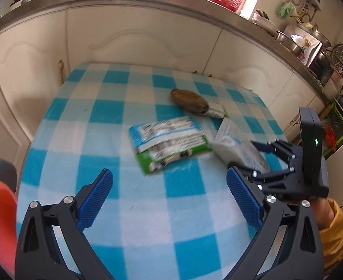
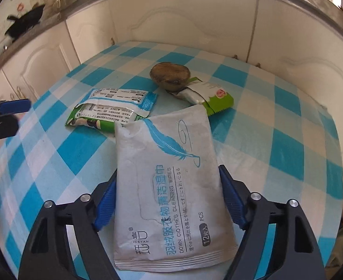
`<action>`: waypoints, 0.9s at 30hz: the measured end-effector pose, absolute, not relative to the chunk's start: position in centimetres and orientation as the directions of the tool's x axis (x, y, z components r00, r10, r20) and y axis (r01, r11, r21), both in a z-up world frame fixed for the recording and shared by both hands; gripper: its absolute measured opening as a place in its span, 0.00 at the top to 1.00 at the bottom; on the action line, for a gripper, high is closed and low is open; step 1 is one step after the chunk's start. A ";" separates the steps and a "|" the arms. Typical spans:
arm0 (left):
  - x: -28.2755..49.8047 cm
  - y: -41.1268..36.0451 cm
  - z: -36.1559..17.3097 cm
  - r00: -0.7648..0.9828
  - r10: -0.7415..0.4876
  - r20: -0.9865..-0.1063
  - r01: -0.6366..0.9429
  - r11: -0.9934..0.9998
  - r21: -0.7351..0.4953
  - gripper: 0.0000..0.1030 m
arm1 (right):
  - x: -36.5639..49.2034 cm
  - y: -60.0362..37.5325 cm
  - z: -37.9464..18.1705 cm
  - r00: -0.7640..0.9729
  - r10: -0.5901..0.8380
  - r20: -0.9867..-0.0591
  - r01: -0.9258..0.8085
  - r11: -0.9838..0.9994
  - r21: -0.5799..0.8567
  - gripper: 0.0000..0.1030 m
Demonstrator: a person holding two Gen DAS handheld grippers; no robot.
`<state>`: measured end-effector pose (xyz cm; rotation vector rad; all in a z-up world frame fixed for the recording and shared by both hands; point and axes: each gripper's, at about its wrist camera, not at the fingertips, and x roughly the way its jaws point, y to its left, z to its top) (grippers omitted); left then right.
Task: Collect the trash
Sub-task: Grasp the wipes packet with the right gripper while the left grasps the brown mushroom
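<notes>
Left gripper [image 1: 169, 200]: jaws wide apart, nothing between them, hovering over the near part of the counter [image 1: 134, 221], which wears a blue-and-white checked cloth.
Green-and-blue wrapper [image 2: 112, 110]: flat, torn open, printed side up, lying around the middle of the counter; its right end is tucked just under the far corner of the wipes packet.
Wipes packet [image 2: 169, 186]: a pale grey, creased pouch with a blue feather drawing and "DOWN CLOTHES CLEANING WIPES" printed on it; it looks flat and slack. It sits between the blue pads [image 2: 106, 201] of the right gripper [image 2: 169, 200], whose jaws are closed against its two long edges.
Brown lump [image 2: 170, 75]: rounded, dull brown, towards the far edge of the counter, touching the small wrapper beside it.
Small green-and-white wrapper [image 2: 208, 96]: crumpled, silver inside showing, right of the lump and just beyond the wipes packet.
</notes>
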<state>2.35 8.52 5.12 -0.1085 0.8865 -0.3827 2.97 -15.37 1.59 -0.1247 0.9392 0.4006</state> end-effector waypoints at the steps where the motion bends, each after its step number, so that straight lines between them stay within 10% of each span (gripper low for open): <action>1: 3.2 7.8 5.2 0.565 -0.378 -0.733 0.289 0.923 -0.254 0.05 | 2.8 -15.7 1.6 0.530 0.278 -0.802 -0.378 0.923 0.070 0.25; 23: 19.2 -2.8 1.8 0.515 -0.253 -0.819 0.144 0.967 -0.209 0.06 | 2.2 -21.2 1.6 0.567 0.412 -0.713 -0.227 0.911 0.345 0.29; 27: 20.2 -3.1 0.8 0.495 -0.174 -0.851 0.097 0.985 -0.145 0.32 | 2.2 -21.5 1.5 0.566 0.428 -0.704 -0.228 0.902 0.365 0.29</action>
